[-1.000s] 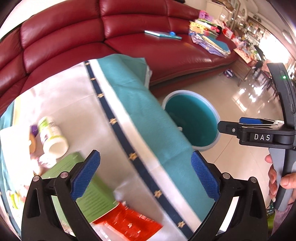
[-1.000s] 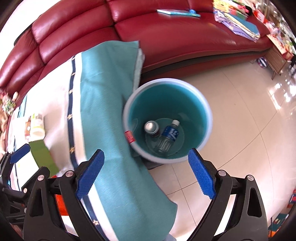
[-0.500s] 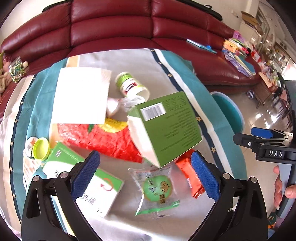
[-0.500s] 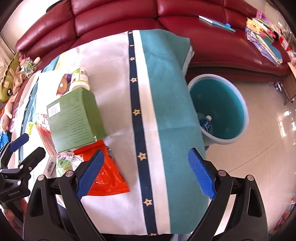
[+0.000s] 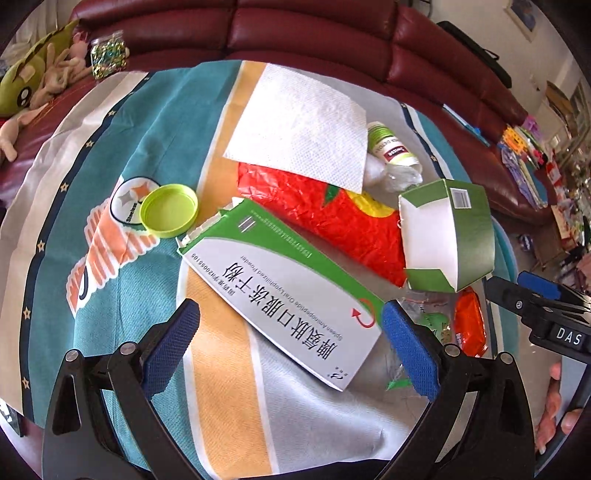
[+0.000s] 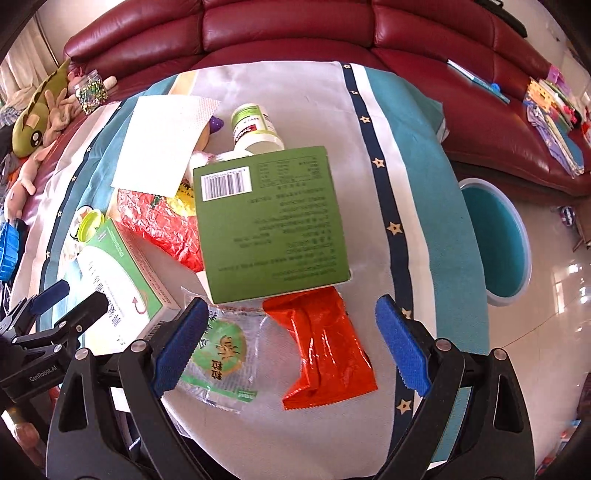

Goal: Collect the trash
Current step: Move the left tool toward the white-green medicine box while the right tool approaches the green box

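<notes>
Trash lies on a cloth-covered table (image 6: 303, 92). My left gripper (image 5: 291, 347) is open, hovering over a white-and-green medicine box (image 5: 288, 291), also in the right wrist view (image 6: 122, 273). My right gripper (image 6: 291, 347) is open above an orange wrapper (image 6: 325, 347) and a clear green-label packet (image 6: 221, 354). A green carton (image 6: 269, 221) lies just beyond; it shows in the left wrist view (image 5: 469, 236). A red crumpled bag (image 5: 332, 218), white napkin (image 5: 303, 125), supplement bottle (image 6: 255, 127) and yellow-green lid (image 5: 170, 210) lie further back.
A teal bin (image 6: 495, 240) stands on the tiled floor right of the table. A red leather sofa (image 6: 295, 33) wraps behind. Plush toys (image 6: 40, 107) and a glitter jar (image 6: 90, 92) sit at the left; books (image 6: 554, 110) are piled on the sofa's right.
Both grippers swung left from over the bin to above the table's trash. Both stayed open and empty.
</notes>
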A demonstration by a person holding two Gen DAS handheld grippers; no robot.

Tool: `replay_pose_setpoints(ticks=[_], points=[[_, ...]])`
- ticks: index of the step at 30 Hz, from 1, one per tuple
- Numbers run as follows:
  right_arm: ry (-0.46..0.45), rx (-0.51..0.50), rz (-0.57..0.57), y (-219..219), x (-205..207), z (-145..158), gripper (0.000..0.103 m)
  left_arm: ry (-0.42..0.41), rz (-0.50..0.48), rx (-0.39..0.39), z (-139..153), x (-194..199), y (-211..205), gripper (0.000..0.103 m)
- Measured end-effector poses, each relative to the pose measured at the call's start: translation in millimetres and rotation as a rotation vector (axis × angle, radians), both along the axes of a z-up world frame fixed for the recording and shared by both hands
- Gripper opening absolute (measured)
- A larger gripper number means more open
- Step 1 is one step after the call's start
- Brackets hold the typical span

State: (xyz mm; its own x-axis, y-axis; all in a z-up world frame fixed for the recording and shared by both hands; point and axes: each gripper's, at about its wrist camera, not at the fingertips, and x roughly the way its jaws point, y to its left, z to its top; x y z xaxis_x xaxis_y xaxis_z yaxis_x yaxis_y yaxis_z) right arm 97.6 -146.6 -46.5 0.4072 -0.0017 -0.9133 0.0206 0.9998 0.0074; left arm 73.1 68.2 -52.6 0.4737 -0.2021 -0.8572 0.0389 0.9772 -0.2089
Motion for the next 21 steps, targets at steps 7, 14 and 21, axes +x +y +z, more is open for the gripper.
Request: replay_pose_setpoints(ticks=[7, 14, 21], points=[[0.012, -0.114, -0.006, 20.4, 18.4, -18.8, 0.088, 0.031, 0.029, -0.017, -9.5, 2.1, 11.8, 0.099], [-0.009, -0.132, -0.021, 11.5, 23.8, -21.9, 0.092, 0.074, 0.027, -0.046, -19.2, 10.1, 4.6, 0.099], [0.008, -0.106, -0.002, 11.9, 29.7, -23.2, 0.092, 0.087, 0.015, -0.032, -22.7, 22.7, -16.6, 0.099]])
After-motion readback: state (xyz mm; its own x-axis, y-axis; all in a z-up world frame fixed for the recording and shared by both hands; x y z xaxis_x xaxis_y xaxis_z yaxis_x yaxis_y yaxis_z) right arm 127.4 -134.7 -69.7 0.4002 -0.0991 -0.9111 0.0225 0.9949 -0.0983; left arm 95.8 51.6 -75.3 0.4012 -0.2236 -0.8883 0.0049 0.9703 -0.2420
